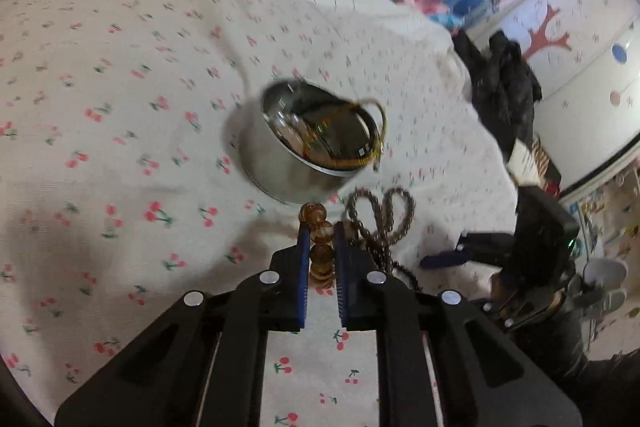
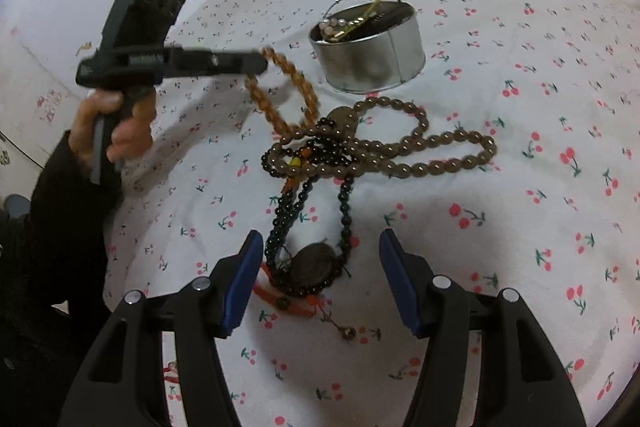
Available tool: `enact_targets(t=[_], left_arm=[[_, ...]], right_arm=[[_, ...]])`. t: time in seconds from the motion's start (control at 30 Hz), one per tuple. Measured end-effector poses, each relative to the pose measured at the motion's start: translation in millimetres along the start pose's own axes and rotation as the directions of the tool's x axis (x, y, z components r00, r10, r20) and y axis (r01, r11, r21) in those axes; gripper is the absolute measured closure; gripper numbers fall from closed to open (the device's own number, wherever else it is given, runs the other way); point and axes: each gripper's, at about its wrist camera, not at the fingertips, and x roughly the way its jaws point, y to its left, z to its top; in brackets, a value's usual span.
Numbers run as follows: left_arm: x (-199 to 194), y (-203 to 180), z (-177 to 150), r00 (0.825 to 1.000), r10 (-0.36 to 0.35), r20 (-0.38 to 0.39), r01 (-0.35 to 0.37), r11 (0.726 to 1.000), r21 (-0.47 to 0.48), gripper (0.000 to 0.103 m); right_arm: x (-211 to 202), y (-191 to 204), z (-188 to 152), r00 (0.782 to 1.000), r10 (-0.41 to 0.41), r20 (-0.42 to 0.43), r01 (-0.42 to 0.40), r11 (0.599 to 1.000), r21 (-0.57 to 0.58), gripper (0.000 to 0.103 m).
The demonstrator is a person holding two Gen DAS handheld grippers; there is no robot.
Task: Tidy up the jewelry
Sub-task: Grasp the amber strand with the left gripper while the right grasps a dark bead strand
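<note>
Amber bead strand (image 2: 294, 83) hangs from the left gripper (image 1: 321, 227), whose jaws are clamped on its beads, lifted just left of the round metal tin (image 2: 368, 57) on the cherry-print bedsheet (image 2: 540, 187). The tin already holds a few pieces. Nearer, a brown bead necklace (image 2: 420, 151) and a black bead necklace (image 2: 304, 211) lie tangled together. The right gripper (image 2: 320, 267) hovers over the black strand's pendant, jaws wide apart.
</note>
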Motion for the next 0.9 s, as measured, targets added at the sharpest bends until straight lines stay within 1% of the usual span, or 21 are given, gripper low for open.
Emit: enact_targets(t=[0.03, 0.13, 0.23, 0.3, 0.37, 0.43, 0.5, 0.57, 0.6, 0.67, 0.73, 0.83, 0.9], left_arm=[[-4.9, 1.3, 1.2, 1.000, 0.000, 0.010, 0.000, 1.000, -0.004, 0.092], [-11.5, 6.5, 3.0, 1.000, 0.001, 0.020, -0.001, 1.000, -0.014, 0.092], [-8.3, 8.4, 3.0, 1.000, 0.007, 0.006, -0.007, 1.000, -0.013, 0.092], [-6.7, 9.3, 1.7, 1.000, 0.008, -0.002, -0.008, 1.000, -0.009, 0.092], [-4.9, 7.3, 2.1, 1.000, 0.011, -0.007, -0.011, 1.000, -0.002, 0.092], [-3.4, 7.1, 0.9, 1.000, 0.007, -0.013, -0.007, 1.000, -0.001, 0.092], [-1.0, 7.4, 0.2, 1.000, 0.010, -0.017, -0.010, 1.000, -0.001, 0.092], [-0.3, 8.2, 0.0, 1.000, 0.008, -0.020, -0.008, 1.000, -0.002, 0.092], [-0.2, 8.2, 0.4, 1.000, 0.007, -0.020, -0.007, 1.000, -0.001, 0.092], [0.1, 8.6, 0.7, 1.000, 0.004, -0.020, -0.004, 1.000, 0.000, 0.092], [1.6, 8.2, 0.3, 1.000, 0.004, -0.023, -0.004, 1.000, 0.001, 0.092], [3.4, 7.3, -0.7, 1.000, 0.003, -0.030, -0.003, 1.000, 0.007, 0.092], [3.9, 7.9, -0.3, 1.000, 0.000, -0.031, 0.000, 1.000, 0.007, 0.092]], right_arm=[[-0.1, 4.4, 1.0, 1.000, 0.020, 0.013, -0.020, 1.000, -0.012, 0.044], [0.4, 13.4, 2.9, 0.999, 0.030, 0.019, -0.029, 0.999, -0.042, 0.044], [7.1, 17.5, 1.8, 0.999, 0.045, -0.016, -0.046, 0.997, -0.056, 0.044], [10.2, 18.9, -0.1, 0.998, 0.058, -0.027, -0.059, 0.997, -0.058, 0.044], [12.2, 21.5, 0.7, 0.998, 0.055, -0.028, -0.057, 0.996, -0.066, 0.044], [11.3, 18.8, 3.9, 1.000, 0.011, -0.002, -0.011, 0.998, -0.058, 0.044], [7.2, 12.6, 7.1, 0.999, -0.022, 0.039, 0.023, 1.000, -0.021, 0.044], [4.9, 4.7, 10.5, 0.996, -0.070, 0.063, 0.069, 0.998, 0.009, 0.044], [3.1, 0.9, 11.5, 0.994, -0.082, 0.078, 0.080, 0.996, 0.026, 0.044], [-0.9, -5.6, 14.3, 0.991, -0.080, 0.111, 0.075, 0.996, 0.052, 0.044], [-2.1, -10.7, 19.3, 0.985, -0.115, 0.131, 0.106, 0.992, 0.070, 0.044], [2.8, -10.1, 27.7, 0.977, -0.158, 0.144, 0.151, 0.987, 0.056, 0.044], [9.3, -5.2, 35.7, 0.978, -0.168, 0.126, 0.169, 0.986, 0.000, 0.044]])
